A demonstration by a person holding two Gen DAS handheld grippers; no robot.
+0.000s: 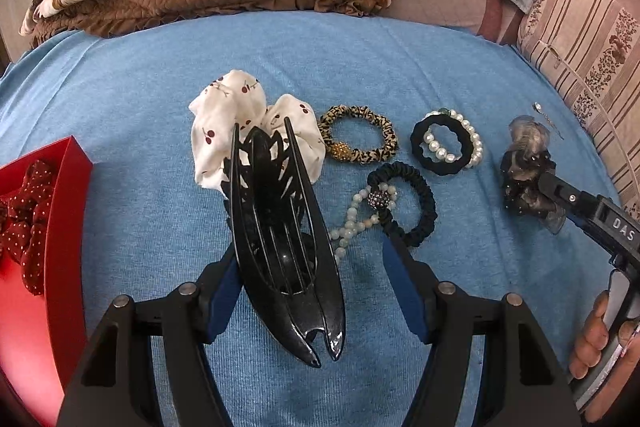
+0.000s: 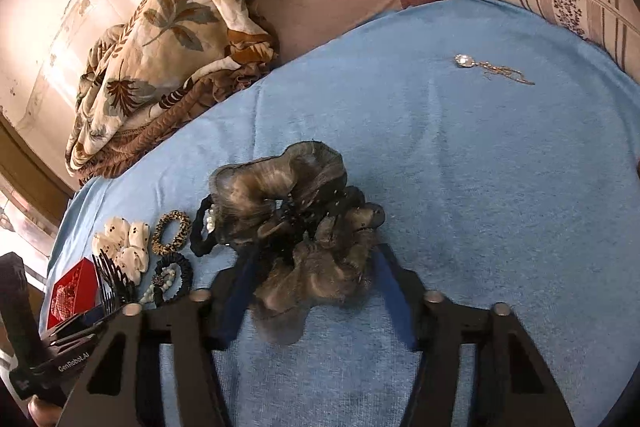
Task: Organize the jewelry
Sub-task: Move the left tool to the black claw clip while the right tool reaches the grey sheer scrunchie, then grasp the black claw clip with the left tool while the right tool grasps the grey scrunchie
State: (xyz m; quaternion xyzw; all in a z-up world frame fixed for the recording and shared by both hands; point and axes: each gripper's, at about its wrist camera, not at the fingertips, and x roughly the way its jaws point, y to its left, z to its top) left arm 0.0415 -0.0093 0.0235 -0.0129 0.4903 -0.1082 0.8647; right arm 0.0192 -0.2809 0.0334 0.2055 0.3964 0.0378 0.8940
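A: Which step is judged to be in hand?

B: Collection into the red box (image 1: 66,187), seen at the left edge of the left wrist view with a red dotted scrunchie (image 1: 24,211) already inside. A black claw hair clip (image 1: 280,247) stands low in the centre, between the spread fingers of the left gripper (image 1: 316,267); one pad seems to touch it, the other is apart, so no pinch is shown.

A: And the right gripper (image 2: 316,267)?

B: Its fingers are spread around a grey-brown sheer scrunchie (image 2: 296,227) on the blue towel (image 2: 480,187), centre of the right wrist view. Closing on it is probably called for next, then carriage leftward to the box.

A: What lies between?

B: A cherry-print scrunchie (image 1: 224,131), a leopard-print hair tie (image 1: 360,135), a pearl bracelet (image 1: 460,139) laid with a black hair tie (image 1: 440,147), and a beaded strand (image 1: 360,215) with a black satin tie (image 1: 412,199). These could be snagged. A pendant necklace (image 2: 480,67) rests well apart, upper right.
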